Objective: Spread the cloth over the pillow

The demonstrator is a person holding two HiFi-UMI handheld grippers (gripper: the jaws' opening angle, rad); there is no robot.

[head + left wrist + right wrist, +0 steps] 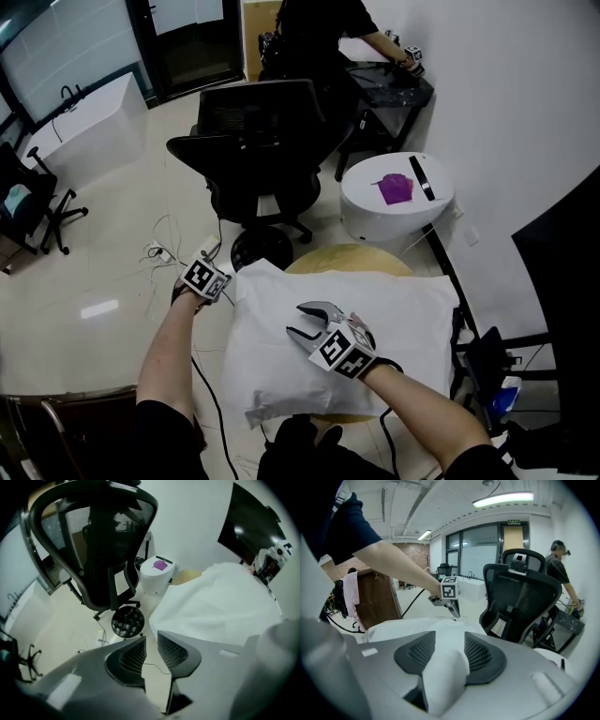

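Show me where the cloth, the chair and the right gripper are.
cloth (pixel 394 300): head view, on its flat top, right of the gripper.
chair (pixel 262 122): head view, on the middle of the backrest.
right gripper (pixel 296 319): head view, midway between its fingertips.

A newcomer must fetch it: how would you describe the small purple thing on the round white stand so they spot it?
Look past the far edge of the white pillow to the low round white stand by the white wall. On its top lies a small crumpled purple thing; its only neighbour there is a flat black bar, so colour alone settles it.
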